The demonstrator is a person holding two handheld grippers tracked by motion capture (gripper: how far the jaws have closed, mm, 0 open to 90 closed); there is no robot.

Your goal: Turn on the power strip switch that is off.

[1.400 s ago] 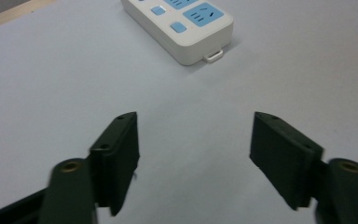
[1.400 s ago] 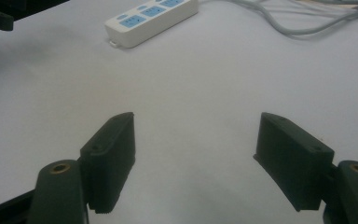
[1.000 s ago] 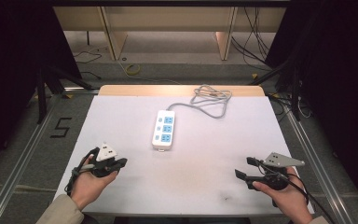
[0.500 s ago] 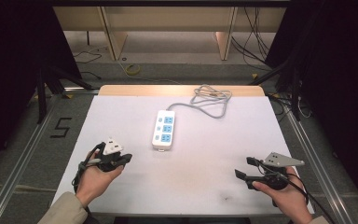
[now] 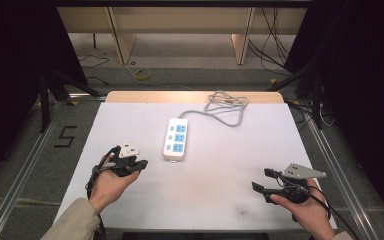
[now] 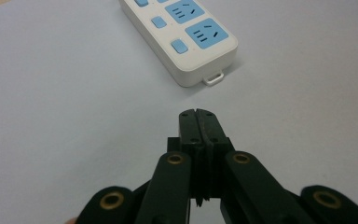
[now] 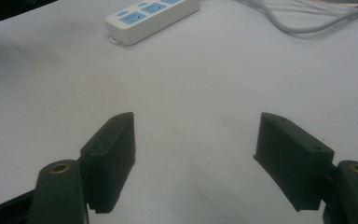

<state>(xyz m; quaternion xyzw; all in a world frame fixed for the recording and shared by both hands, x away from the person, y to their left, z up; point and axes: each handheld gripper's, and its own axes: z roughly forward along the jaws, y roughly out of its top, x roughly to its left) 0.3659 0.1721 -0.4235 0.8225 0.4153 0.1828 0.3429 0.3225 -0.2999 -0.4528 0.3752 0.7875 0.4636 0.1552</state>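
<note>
Bench (image 5: 130,210) white, a wooden strip along its far edge. A white strip (image 5: 176,139) with blue sockets lay flat near the middle, long axis running away from the person, slightly left of centre. Its grey cord (image 5: 225,107) left the far end and looped in loose coils toward the far right part of the bench.

Left tool (image 5: 139,164) sat at the near left, held in the left hand (image 5: 109,182), pointing right toward the strip's near end. It lay near the strip but apart from it, bare bench between. In the left gripper view the left tool (image 6: 200,122) had its jaws pressed together, nothing between them. The strip (image 6: 186,39) showed just ahead in that view, with its small hanging tab at the near end.

Right tool (image 5: 263,181) sat at the near right, held in the right hand (image 5: 305,210), pointing left. A grey plate (image 5: 304,171) rode on top of it. In the right gripper view the right tool (image 7: 196,154) had its jaws wide apart, nothing between them, bare bench beneath. The strip (image 7: 151,15) showed well off at the top of that view, the cord (image 7: 303,18) trailing to the right.

The "5" (image 5: 66,136) was marked on the floor left of the bench.
</note>
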